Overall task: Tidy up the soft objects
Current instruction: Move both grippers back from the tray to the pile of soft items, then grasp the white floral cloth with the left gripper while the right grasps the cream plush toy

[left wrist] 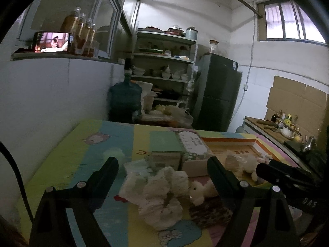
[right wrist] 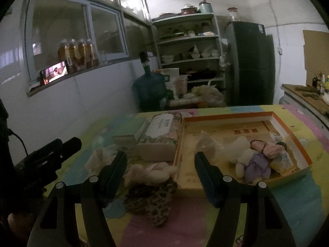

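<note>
Both the left gripper (left wrist: 162,169) and right gripper (right wrist: 160,161) hover with fingers wide, empty. Lower centre frame, a white cloth (left wrist: 162,197) lies outside the orange-rimmed box (right wrist: 287,121); pinch its bunched middle.

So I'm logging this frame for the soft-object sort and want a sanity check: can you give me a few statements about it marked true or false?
1. Both grippers' jaws are open. True: the left gripper and right gripper hold nothing.
2. The orange-rimmed box is empty. False: a white plush toy lies inside.
3. The leopard-print cloth is in the box. False: it lies on the mat.
4. A white towel lies on the mat. True.
</note>
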A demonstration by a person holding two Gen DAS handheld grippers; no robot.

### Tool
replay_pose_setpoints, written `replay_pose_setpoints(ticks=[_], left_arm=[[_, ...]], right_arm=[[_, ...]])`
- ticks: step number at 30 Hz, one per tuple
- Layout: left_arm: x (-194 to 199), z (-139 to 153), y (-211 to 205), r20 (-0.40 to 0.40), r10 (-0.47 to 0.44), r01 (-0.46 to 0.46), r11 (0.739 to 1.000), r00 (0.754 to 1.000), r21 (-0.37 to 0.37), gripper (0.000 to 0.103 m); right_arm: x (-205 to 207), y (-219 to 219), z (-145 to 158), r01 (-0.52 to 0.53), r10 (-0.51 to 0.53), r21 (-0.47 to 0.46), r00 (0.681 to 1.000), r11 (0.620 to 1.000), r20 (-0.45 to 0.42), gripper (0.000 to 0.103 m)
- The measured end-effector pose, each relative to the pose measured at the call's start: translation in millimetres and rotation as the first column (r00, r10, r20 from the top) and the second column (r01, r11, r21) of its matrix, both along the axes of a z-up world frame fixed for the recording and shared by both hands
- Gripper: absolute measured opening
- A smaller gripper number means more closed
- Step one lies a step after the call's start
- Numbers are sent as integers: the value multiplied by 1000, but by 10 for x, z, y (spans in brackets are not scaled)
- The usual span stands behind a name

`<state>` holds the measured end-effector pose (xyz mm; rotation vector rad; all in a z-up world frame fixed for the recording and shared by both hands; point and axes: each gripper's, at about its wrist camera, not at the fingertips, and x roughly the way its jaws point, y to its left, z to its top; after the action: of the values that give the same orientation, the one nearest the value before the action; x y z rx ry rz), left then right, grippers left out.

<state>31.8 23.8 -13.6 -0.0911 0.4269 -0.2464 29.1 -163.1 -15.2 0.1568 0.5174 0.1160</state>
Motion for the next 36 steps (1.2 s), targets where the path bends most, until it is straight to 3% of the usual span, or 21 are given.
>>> replay_pose_setpoints(ticks=[14,23,26,33,36], left_arm=[[-88,-83,316,-5,65,-65,998,998,8,88],[-82,-212,466,-32,62,-61,998,998,8,88],[-61,-261,487,-46,46,-45,999,998,5,88],[107,-443,282,-109,-96,100,994,989,32,88],[207,-579,172,-176,-131,139,990,976,32,77]], right_arm=[[-63,261,-11,-43,44,-37,999,998,2,70],[-33,387,-145,-71,69,-57,997,996,-38,70],[1,428,-205,-86,83,-54,995,995,-56,70],[44,461,-247,-106,103,-38,993,994,-62,70],[37,419,-268,-92,90,-31,994,995,-67,70]])
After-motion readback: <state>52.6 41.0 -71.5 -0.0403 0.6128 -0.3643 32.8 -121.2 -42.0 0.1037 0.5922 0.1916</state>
